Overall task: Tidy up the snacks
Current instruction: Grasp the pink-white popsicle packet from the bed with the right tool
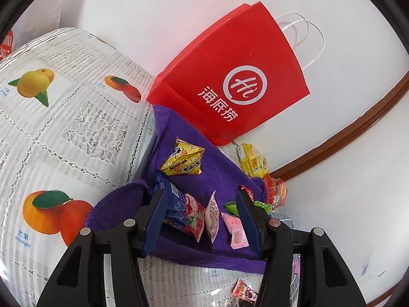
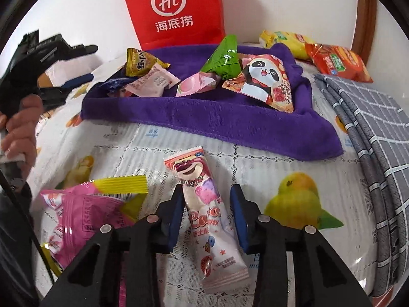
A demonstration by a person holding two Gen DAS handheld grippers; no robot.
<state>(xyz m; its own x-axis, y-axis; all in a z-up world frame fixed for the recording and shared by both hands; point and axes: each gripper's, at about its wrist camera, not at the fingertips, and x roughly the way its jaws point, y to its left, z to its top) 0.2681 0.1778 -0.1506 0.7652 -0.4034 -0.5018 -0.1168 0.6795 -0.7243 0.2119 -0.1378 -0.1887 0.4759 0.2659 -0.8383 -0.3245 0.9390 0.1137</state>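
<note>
Nearest, right gripper (image 2: 207, 215) spread wide astride the pink bear packet (image 2: 204, 204) on the lace-covered worktop (image 2: 255, 163), nothing clamped. Beside it, a pink-and-yellow pouch (image 2: 84, 204), also unsorted. Left gripper (image 1: 202, 220) likewise agape, empty, over the purple towel (image 2: 194, 117) with several snacks gathered. Beyond, red bag (image 2: 173, 10). Roughly midway, judging.

Wrist views, close, both facing purple towel (image 1: 217, 179) (shared)

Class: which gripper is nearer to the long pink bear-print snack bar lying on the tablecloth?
Right. The right gripper straddles the bear-print snack bar, open fingers either side. The left gripper hovers farther off, at the far left corner of the purple towel.
</note>
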